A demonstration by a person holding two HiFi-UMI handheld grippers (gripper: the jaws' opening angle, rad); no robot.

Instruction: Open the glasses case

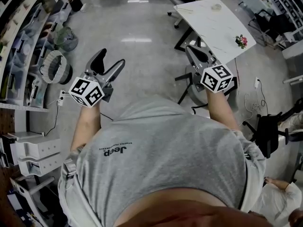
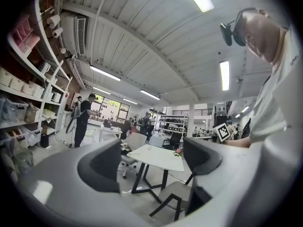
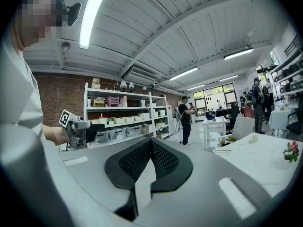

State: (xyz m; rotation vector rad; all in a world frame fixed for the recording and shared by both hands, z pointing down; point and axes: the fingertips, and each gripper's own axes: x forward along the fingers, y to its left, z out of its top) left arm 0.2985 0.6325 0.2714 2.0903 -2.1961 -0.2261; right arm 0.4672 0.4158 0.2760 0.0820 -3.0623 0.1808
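Locating the glasses case: grippers short of the white table [image 1: 213,25]

Left pads [image 2: 102,167]: spread wide, nothing between. Right pads [image 3: 135,162]: pressed together, empty. The left gripper [image 1: 110,60] and right gripper [image 1: 190,48] are both level before the person's chest, short of the table. On the table: a flower sprig [image 1: 241,40] near its right-hand corner; a small pale item [image 1: 216,6] toward its far end, too small to name. Glasses case: in no view, whereabouts cannot be told. Handling, judged: find the case first; steady its base with one gripper, lift the lid with the other.
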